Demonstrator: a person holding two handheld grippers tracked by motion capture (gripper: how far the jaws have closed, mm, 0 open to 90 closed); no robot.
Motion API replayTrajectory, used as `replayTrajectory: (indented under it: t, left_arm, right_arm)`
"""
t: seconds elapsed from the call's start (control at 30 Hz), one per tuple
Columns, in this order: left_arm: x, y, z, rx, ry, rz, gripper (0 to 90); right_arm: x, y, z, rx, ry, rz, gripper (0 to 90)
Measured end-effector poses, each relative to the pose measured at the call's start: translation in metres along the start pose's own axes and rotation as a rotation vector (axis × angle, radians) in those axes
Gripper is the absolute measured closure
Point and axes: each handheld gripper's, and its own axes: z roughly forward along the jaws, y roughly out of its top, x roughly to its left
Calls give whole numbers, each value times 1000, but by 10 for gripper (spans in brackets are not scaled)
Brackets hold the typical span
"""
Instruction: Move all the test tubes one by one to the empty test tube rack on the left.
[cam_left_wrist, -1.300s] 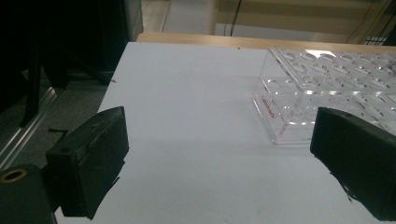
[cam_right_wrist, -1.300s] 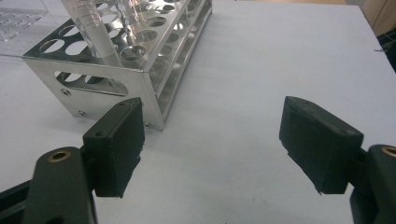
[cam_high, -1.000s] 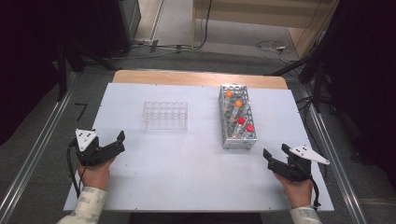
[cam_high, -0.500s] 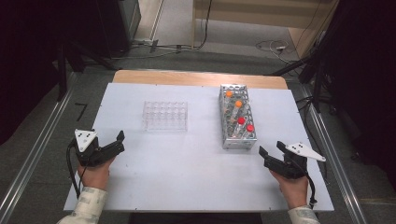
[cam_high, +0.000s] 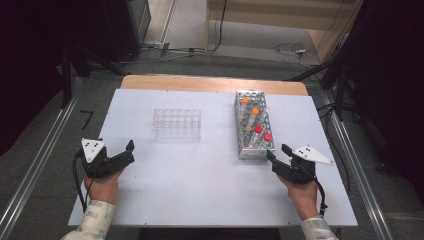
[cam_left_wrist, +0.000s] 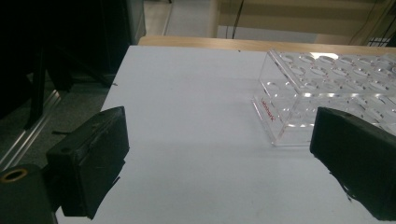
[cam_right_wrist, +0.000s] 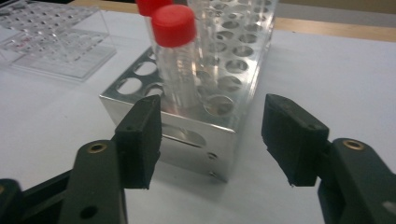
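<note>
We see a white desk (cam_high: 200, 190) with a strip of bare wood along its far edge. Two racks stand directly on it. A clear plastic rack (cam_high: 176, 124) sits left of the middle, its round holes all empty. Well apart to its right stands a metal rack (cam_high: 253, 131), long side running away from us, with two orange-capped tubes (cam_high: 245, 101) in its far part and two red-capped tubes (cam_high: 268, 137) in its near part, all upright.
</note>
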Motion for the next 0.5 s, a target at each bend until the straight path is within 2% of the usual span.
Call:
replayTrajectory:
  t: [0.2,0.5]
  left_arm:
    - [1,0,-1,-2,0,-4,50]
    - [2,0,-1,-8,2,-10,53]
  right_arm:
    - [11,6,15,4,7,-18,480]
    - [16,10,29,-4,-13,-28,587]
